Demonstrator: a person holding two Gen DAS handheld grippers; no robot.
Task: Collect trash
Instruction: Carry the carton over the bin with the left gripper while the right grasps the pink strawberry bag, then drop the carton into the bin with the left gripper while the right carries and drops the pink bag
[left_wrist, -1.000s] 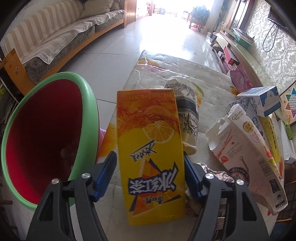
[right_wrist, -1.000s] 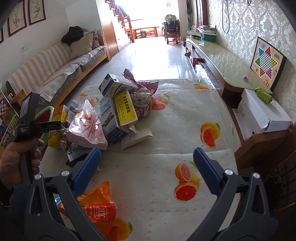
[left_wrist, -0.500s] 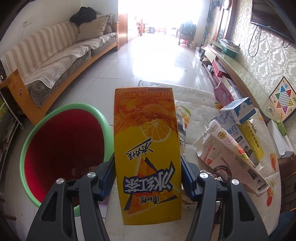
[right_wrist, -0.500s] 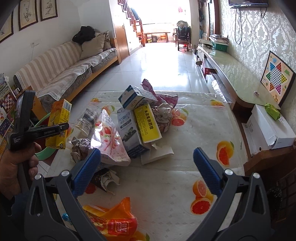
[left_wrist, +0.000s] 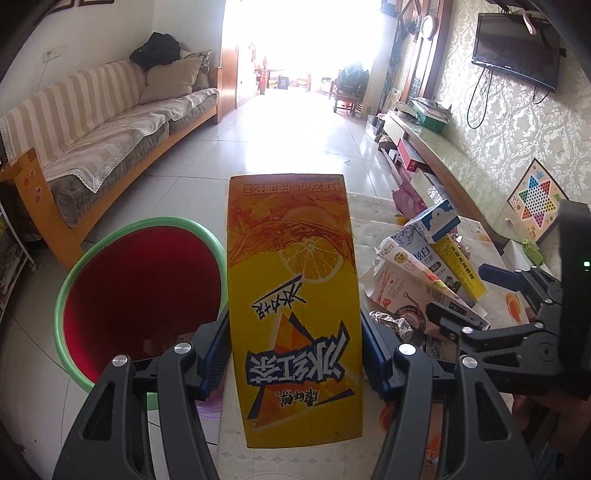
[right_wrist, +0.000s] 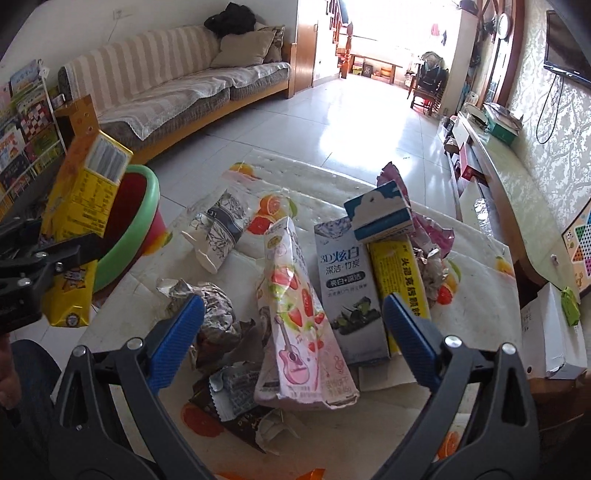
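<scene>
Left wrist view, from left to right, shows the round green-rimmed red plastic bin (left_wrist: 140, 295) and the left hand-held gripper (left_wrist: 294, 354) clamped on the lower sides of the yellow-orange cardboard drink carton (left_wrist: 293, 295), raised beside the bin; likely light, stiff, crushable. Right wrist view alone shows the right hand-held gripper (right_wrist: 291, 339) wide, empty, over the pink strawberry-printed cardboard box (right_wrist: 299, 321) on the fruit-patterned tabletop (right_wrist: 480, 269).
</scene>
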